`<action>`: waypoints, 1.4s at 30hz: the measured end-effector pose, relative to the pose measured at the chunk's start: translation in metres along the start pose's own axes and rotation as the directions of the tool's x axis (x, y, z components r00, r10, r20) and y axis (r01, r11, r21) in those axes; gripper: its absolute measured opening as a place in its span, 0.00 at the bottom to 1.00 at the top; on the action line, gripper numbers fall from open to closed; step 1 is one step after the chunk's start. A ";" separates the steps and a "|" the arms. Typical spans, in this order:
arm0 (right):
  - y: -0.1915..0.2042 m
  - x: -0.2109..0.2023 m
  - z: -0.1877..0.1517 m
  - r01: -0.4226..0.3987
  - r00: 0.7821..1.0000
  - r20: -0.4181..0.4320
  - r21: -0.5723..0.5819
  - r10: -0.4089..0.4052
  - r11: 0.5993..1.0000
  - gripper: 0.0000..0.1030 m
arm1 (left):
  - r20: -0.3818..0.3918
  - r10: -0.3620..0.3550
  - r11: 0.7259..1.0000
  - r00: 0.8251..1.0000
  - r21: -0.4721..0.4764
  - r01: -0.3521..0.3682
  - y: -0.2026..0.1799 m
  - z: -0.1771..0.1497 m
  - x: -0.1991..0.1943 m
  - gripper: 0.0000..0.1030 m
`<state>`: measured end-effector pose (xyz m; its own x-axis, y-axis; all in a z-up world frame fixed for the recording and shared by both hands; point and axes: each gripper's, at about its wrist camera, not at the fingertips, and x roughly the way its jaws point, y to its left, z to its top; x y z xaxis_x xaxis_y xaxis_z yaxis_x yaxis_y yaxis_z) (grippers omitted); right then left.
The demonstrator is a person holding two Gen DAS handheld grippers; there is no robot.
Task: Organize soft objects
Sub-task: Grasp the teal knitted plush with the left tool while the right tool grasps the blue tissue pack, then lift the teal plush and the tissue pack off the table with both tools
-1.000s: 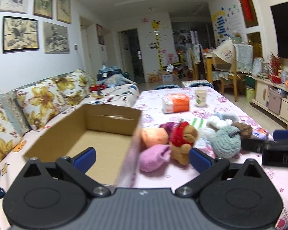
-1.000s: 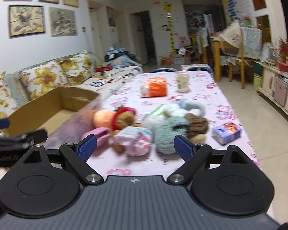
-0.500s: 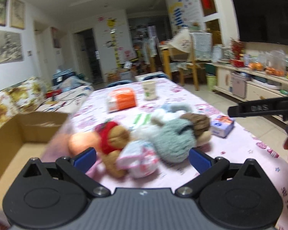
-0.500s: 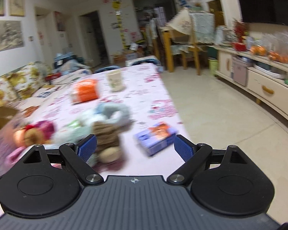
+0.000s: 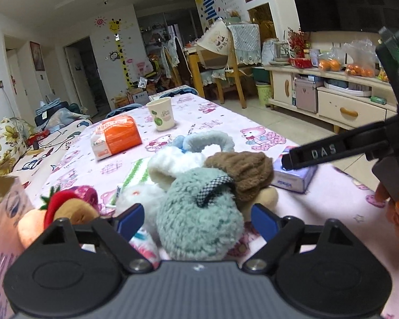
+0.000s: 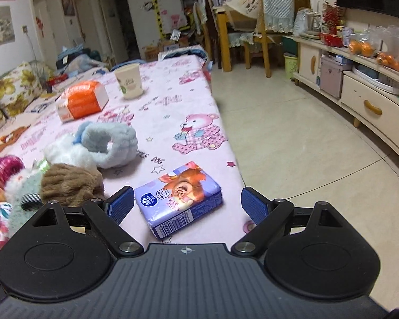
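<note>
A pile of soft toys lies on the pink tablecloth [image 5: 220, 122]. A teal fluffy toy [image 5: 199, 220] sits between the open jaws of my left gripper [image 5: 196, 218]. Behind it are a brown plush [image 5: 242, 172], a white plush [image 5: 167, 167], a light blue fuzzy ring [image 5: 210, 143] and a bear with a red hat [image 5: 63, 207]. My right gripper [image 6: 187, 204] is open, just short of a purple tissue pack [image 6: 181, 196] near the table's right edge. The same right gripper shows in the left wrist view [image 5: 332, 154], above that pack [image 5: 295, 178].
An orange tissue pack [image 5: 117, 141] and a paper cup [image 5: 161, 114] stand farther back on the table. A cardboard box corner [image 5: 0, 188] is at the left edge. Sofa at left, floor and low cabinet [image 6: 359, 98] at right.
Both grippers have swung right, away from the cardboard box. The left one has closed in on the teal toy; the right one has come up to the purple tissue pack. Both stay open.
</note>
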<state>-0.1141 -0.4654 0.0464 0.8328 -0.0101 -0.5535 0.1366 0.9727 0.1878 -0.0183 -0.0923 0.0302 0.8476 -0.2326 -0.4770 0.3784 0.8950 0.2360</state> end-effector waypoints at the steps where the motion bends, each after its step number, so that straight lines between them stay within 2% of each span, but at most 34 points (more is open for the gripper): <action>1: 0.001 0.000 -0.001 -0.015 1.000 -0.014 -0.003 0.015 1.000 1.00 | -0.004 -0.002 1.000 1.000 -0.002 0.002 0.002 0.001 0.004 0.84; 6: 0.003 0.016 0.001 -0.034 0.997 -0.075 -0.045 0.030 0.998 1.00 | -0.041 -0.041 0.999 0.998 -0.024 0.040 0.006 -0.001 0.019 0.79; 12: 0.007 0.015 0.001 0.005 0.998 -0.067 -0.111 -0.012 0.994 1.00 | -0.072 -0.065 0.997 0.995 -0.055 0.061 0.005 -0.005 0.031 0.72; 17: 0.005 0.023 0.005 -0.003 0.998 -0.058 -0.111 -0.004 0.994 0.99 | -0.069 -0.074 0.995 0.995 -0.079 0.068 0.006 -0.004 0.029 0.66; 25: 0.009 0.023 0.003 -0.018 0.999 -0.044 -0.124 0.013 0.992 0.85 | -0.057 -0.072 0.988 0.996 -0.144 0.063 0.016 -0.006 0.011 0.63; 30: 0.010 0.017 0.001 -0.019 1.000 -0.023 -0.091 0.017 0.996 0.80 | -0.022 -0.084 0.980 0.996 -0.181 0.079 0.026 -0.005 -0.013 0.63; 34: 0.014 0.012 -0.003 -0.012 1.000 -0.002 -0.084 0.012 0.996 0.70 | 0.015 -0.087 0.972 0.996 -0.219 0.088 0.037 -0.007 -0.031 0.63; 42: 0.027 0.007 -0.017 -0.008 1.000 -0.005 -0.093 0.007 0.996 0.62 | 0.042 -0.087 0.957 0.995 -0.273 0.096 0.059 -0.021 -0.045 0.63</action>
<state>-0.1134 -0.4353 0.0341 0.8313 -0.0018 -0.5558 0.0795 0.9901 0.1158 -0.0418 -0.0205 0.0478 0.8260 -0.3257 -0.4600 0.3418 0.9384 -0.0506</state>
